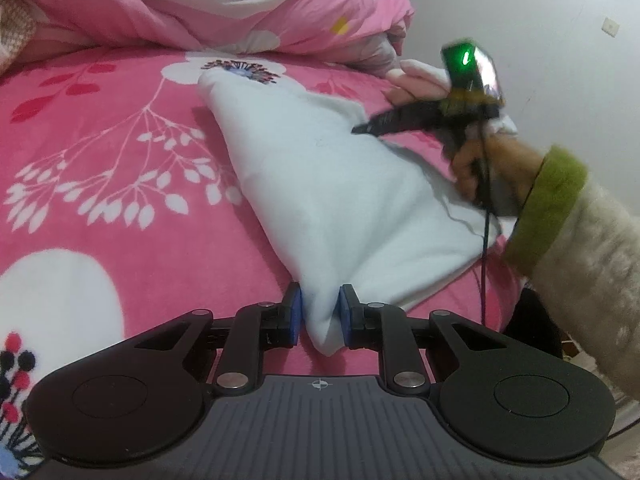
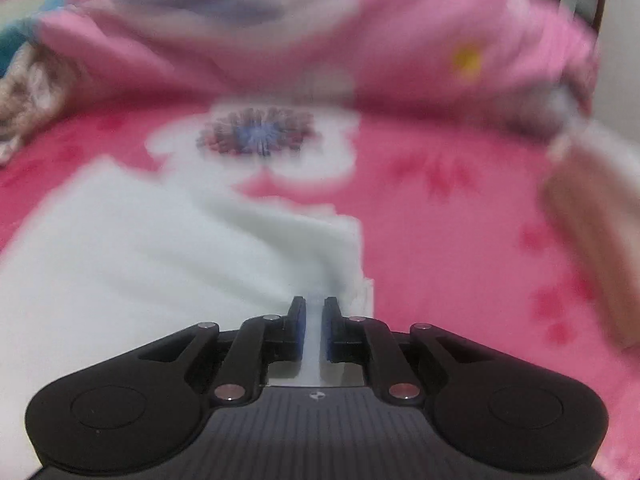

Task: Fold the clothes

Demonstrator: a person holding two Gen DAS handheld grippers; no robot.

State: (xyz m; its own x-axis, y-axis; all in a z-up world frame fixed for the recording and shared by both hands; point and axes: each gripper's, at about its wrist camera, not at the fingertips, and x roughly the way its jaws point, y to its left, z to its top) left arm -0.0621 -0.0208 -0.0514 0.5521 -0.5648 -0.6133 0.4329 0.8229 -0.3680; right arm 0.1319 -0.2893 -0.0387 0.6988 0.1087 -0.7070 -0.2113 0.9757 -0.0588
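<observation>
A white garment point(image 1: 320, 184) lies partly folded on the pink floral blanket point(image 1: 120, 120). Its near corner is bunched between the blue pads of my left gripper point(image 1: 320, 314), which is shut on it. At the garment's far right edge, my right gripper point(image 1: 360, 130) is blurred; a hand with a green cuff point(image 1: 548, 208) holds it. In the right wrist view, which is blurred, my right gripper point(image 2: 314, 322) is shut on a thin fold of the white garment point(image 2: 160, 260), with the cloth running between the pads.
A heaped pink quilt point(image 1: 200, 0) fills the back of the bed. A knitted item point(image 1: 16, 32) sits at the far left. A pale pink cloth point(image 1: 420, 76) lies by the quilt. The wall point(image 1: 540, 40) and the bed's edge are at the right.
</observation>
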